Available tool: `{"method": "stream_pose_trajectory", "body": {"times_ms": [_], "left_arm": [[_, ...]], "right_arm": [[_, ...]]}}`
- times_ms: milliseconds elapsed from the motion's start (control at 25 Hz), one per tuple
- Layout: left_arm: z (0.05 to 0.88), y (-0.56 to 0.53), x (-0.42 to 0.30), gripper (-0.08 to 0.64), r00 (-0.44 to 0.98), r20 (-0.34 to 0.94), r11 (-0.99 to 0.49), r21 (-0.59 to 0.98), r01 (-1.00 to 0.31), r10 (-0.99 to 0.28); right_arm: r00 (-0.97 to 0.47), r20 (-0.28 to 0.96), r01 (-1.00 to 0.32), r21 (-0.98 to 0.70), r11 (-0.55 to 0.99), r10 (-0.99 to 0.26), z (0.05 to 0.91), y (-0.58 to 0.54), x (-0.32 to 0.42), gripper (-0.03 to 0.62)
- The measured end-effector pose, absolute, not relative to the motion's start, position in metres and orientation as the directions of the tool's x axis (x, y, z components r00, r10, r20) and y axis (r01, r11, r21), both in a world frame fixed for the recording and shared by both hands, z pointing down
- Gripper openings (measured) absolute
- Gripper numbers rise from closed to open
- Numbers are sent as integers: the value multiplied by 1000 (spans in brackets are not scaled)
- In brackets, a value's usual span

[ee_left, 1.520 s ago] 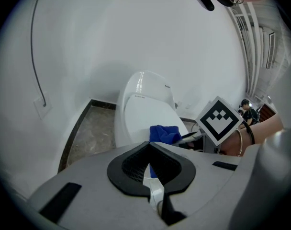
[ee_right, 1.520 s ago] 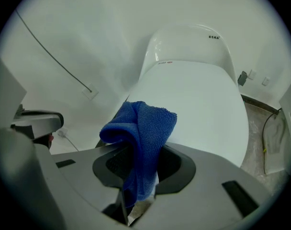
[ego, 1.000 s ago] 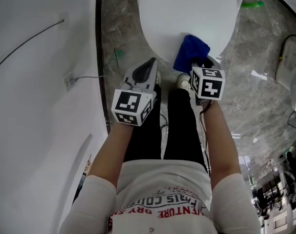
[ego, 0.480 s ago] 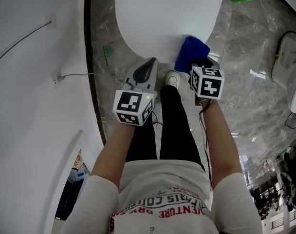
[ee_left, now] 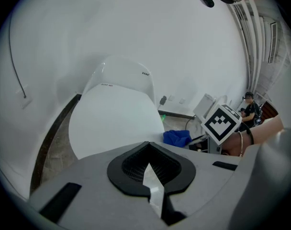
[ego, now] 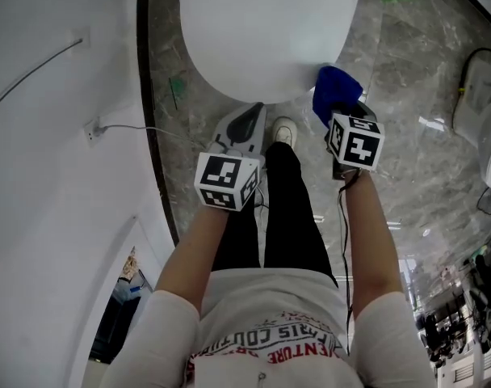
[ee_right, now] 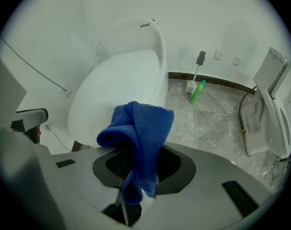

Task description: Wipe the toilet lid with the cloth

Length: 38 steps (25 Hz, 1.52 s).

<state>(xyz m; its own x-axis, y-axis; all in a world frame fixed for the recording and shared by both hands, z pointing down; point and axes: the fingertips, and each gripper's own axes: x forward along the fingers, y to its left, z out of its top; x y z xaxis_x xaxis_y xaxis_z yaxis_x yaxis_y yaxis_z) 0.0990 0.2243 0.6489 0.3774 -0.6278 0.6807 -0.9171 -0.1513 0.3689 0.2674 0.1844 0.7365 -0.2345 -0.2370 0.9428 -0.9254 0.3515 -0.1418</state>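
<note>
The right gripper (ego: 341, 113) has moved to the right, and the blue cloth (ego: 334, 87) in its jaws has left the toilet lid (ego: 262, 31). The cloth is now just beside the lid's front edge, over the floor (ego: 407, 120).

Three cameras on one toilet: one overhead, two low at its front.
The head camera looks steeply down onto the front edge of the toilet lid (ego: 262, 31) and the marble floor (ego: 407, 160). Each gripper camera sits close behind its own jaws and faces the back wall (ee_right: 207, 23) across the lid. All three share the lid's front edge and the blue cloth (ego: 336, 87). The left gripper view also catches the right gripper (ee_left: 195, 139).
</note>
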Motion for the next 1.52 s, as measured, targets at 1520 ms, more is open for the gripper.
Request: {"method": "stream_pose_trajectory", "body": {"times_ms": [1520], "left_arm": [[182,218,-23,6,364,251,-325,181,-928,-897]], "right_arm": [[-317,411,-942,-37,332,-855,180,211,167,98]]}}
